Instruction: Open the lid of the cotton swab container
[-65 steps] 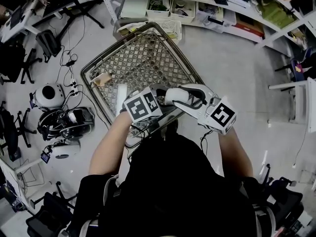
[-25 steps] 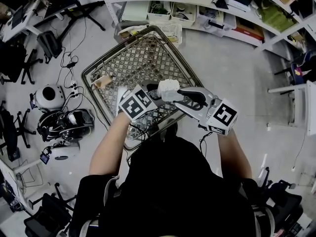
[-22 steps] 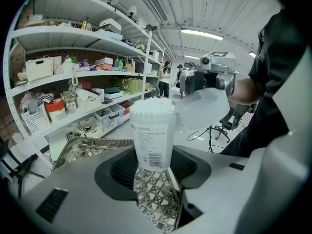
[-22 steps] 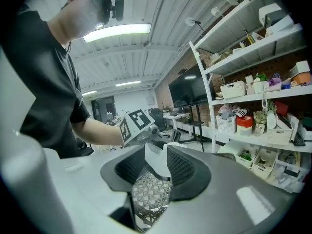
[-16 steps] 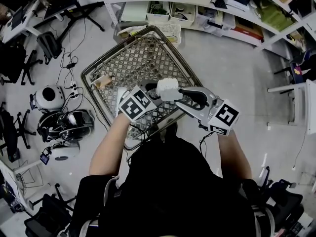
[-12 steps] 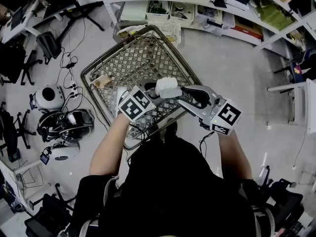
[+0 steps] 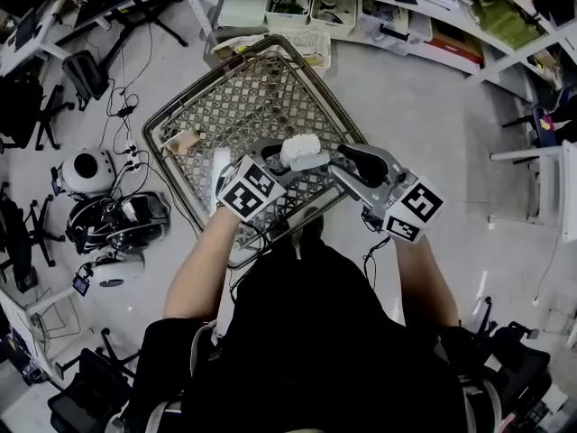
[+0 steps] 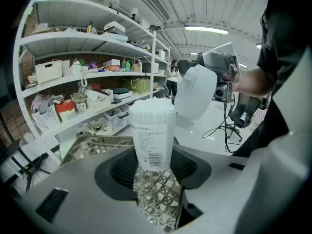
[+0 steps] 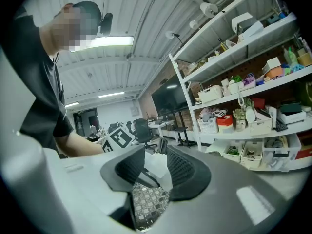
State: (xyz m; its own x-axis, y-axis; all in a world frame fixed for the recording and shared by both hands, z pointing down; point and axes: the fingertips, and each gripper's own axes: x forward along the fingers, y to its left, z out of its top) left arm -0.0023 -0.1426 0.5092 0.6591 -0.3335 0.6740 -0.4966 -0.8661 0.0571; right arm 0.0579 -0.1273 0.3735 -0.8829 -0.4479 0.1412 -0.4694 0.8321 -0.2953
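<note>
The cotton swab container (image 8: 152,135), a clear labelled cylinder with white swab tips showing at its open top, stands upright in my left gripper (image 8: 153,175), which is shut on its lower part. Its white lid (image 8: 196,91) is tilted off to the upper right of the rim, with my right gripper's fingers (image 8: 217,65) behind it. In the right gripper view the lid (image 9: 155,165) sits pinched between the pads of my right gripper (image 9: 148,172). The head view shows both grippers meeting at the container (image 7: 302,152) above the shopping cart (image 7: 155,120).
The wire cart's basket holds a small tan item (image 7: 185,141) and a white strip (image 7: 219,171). Shelves with bins (image 7: 311,12) line the far side. Helmets and cables (image 7: 90,174) lie on the floor at the left, and office chairs (image 7: 27,106) stand further left.
Both grippers and the container have drifted slightly toward the far side over the cart. The right gripper has swung a little right, and the lid now stands off the container's top.
</note>
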